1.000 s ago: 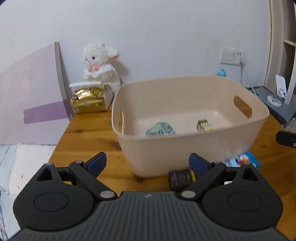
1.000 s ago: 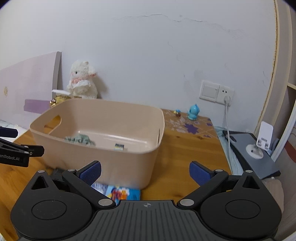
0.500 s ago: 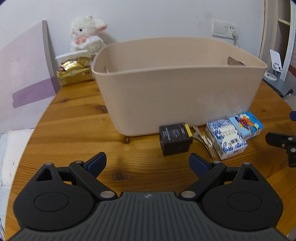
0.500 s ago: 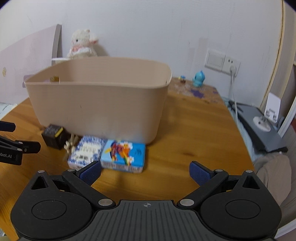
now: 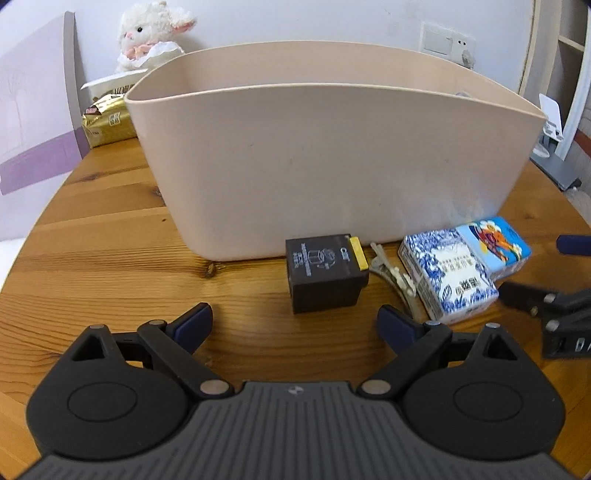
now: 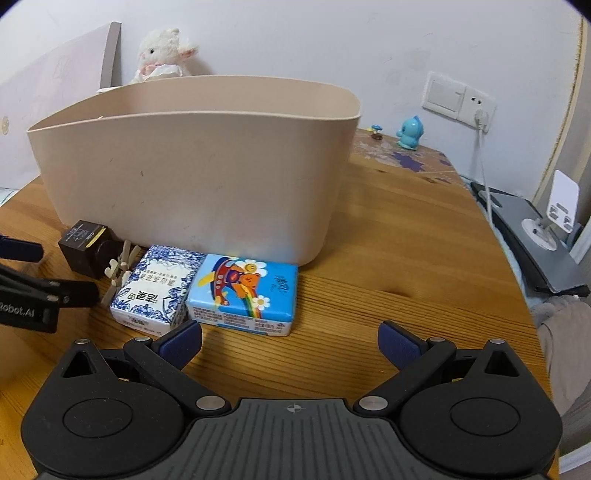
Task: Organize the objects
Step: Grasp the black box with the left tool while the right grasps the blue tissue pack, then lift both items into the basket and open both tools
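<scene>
A beige plastic basket (image 5: 332,155) (image 6: 192,166) stands on the wooden table (image 5: 92,251). In front of it lie a black box with a yellow tab (image 5: 325,273) (image 6: 85,243), a pale hair clip (image 5: 395,275) (image 6: 120,267), a blue-and-white tissue pack (image 5: 447,273) (image 6: 157,288) and a light-blue cartoon tissue pack (image 5: 495,245) (image 6: 245,291). My left gripper (image 5: 295,325) is open, low over the table, just short of the black box. My right gripper (image 6: 290,343) is open, just short of the cartoon pack. The basket's inside is hidden.
A white plush lamb (image 5: 151,33) and a gold packet (image 5: 107,118) sit behind the basket at the left, by a pink board (image 5: 33,110). A blue figurine (image 6: 408,133), a wall socket with cable (image 6: 476,107) and a grey stand (image 6: 543,236) are at the right.
Both grippers have come down from above the basket to table height and moved closer to the items in front of it. Both stay open and empty.
</scene>
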{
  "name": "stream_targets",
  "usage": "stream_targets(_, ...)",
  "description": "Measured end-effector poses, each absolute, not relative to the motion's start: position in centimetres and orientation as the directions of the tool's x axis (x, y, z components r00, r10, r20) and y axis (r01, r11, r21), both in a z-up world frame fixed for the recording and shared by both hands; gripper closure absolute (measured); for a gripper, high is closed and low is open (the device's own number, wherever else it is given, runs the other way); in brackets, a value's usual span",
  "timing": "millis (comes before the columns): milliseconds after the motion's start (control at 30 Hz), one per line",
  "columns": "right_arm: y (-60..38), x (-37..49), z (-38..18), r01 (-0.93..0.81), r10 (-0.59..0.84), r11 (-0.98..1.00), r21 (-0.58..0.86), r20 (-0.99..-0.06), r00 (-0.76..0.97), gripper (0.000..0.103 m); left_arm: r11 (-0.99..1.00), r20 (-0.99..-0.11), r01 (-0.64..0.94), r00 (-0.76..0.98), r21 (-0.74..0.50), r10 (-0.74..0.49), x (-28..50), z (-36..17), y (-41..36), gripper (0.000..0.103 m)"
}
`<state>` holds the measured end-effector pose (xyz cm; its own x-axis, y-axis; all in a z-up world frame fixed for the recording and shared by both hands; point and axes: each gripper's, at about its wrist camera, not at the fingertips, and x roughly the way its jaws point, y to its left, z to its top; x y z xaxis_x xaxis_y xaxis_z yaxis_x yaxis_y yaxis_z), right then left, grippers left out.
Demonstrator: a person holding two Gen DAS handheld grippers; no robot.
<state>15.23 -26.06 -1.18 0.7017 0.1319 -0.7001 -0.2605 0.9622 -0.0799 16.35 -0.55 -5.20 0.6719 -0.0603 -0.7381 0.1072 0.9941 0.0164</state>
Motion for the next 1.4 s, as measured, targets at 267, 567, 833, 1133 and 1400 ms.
stream_targets(267, -24.7, 16.3, -2.0, -0.276, 0.157, 0.96, -0.054, -0.711, 0.686, 0.0, 0.997, -0.731, 0.076, 0.68, 0.005, -0.048, 17.7, -5.3, -0.3, 0.007)
stream_targets(567, -24.3, 17.0, -1.9, -0.275, 0.189, 0.962, -0.009, -0.704, 0.684, 0.025, 0.997, -0.723, 0.08, 0.689, 0.008, -0.049, 18.9, -5.2, 0.0, 0.012)
stream_targets(833, -23.6, 16.3, -1.3, -0.287, 0.183, 0.958, -0.031, -0.702, 0.688, 0.041, 0.991, -0.71, 0.131, 0.699, 0.002, -0.09, 18.6, -4.7, 0.0, 0.055)
stream_targets(1133, -24.9, 14.3, -0.4, -0.268, 0.179, 0.963, -0.022, -0.691, 0.7, 0.042, 0.99, -0.715, 0.139, 0.689, -0.031, -0.119, 16.7, -4.3, 1.0, 0.056)
stream_targets(1400, -26.4, 11.5, 2.7, -0.263, 0.201, 0.965, -0.005, -0.633, 0.748, 0.042, 0.992, -0.687, 0.126, 0.719, -0.025, -0.109, 14.0, -2.8, 2.3, 0.056)
